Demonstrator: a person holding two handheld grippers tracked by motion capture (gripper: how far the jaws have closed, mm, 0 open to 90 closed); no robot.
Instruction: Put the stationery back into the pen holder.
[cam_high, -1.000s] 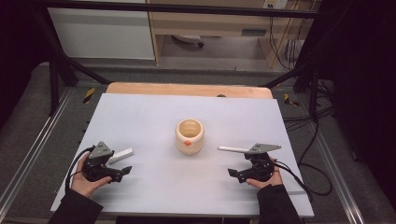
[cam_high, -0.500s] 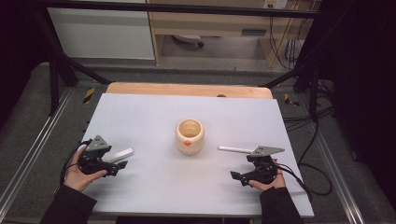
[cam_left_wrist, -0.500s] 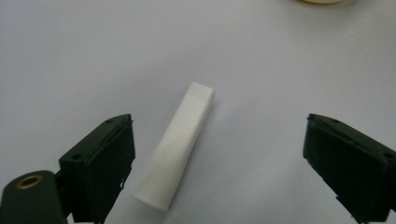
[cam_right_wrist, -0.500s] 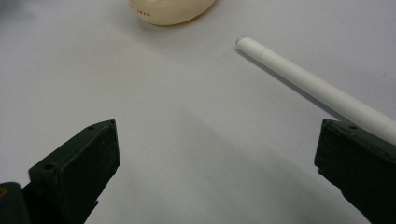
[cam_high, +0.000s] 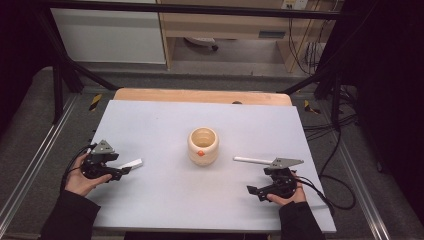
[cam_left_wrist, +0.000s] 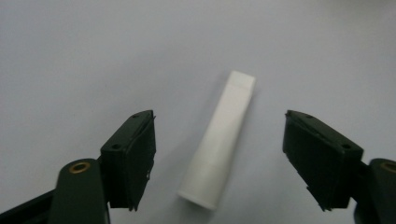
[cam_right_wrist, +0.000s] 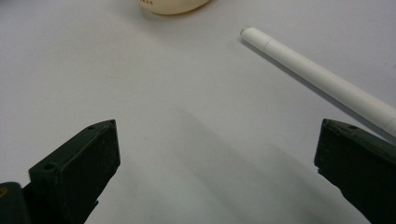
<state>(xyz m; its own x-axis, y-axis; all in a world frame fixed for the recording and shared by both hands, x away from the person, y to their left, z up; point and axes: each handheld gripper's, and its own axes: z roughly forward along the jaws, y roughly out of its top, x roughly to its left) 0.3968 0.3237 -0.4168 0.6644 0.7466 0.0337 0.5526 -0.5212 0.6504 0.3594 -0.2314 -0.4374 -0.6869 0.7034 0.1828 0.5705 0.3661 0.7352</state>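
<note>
Surface: pale grey table (cam_high: 165, 200) | left gripper (cam_left_wrist: 219, 163): jaws just been closing, gap remains, white cap (cam_left_wrist: 219, 140) between them untouched | right gripper (cam_right_wrist: 215, 172): jaws wide, empty; white pen (cam_right_wrist: 322, 79) beyond right jaw | cream cup (cam_high: 203, 145) ahead.

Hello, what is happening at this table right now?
A person works at a white table with a gripper in each hand. The left gripper has just been closing its fingers around a short white cap that lies flat between them, not yet touched. The right gripper is open beside a long white pen. A cream cup stands upright in the middle.
</note>
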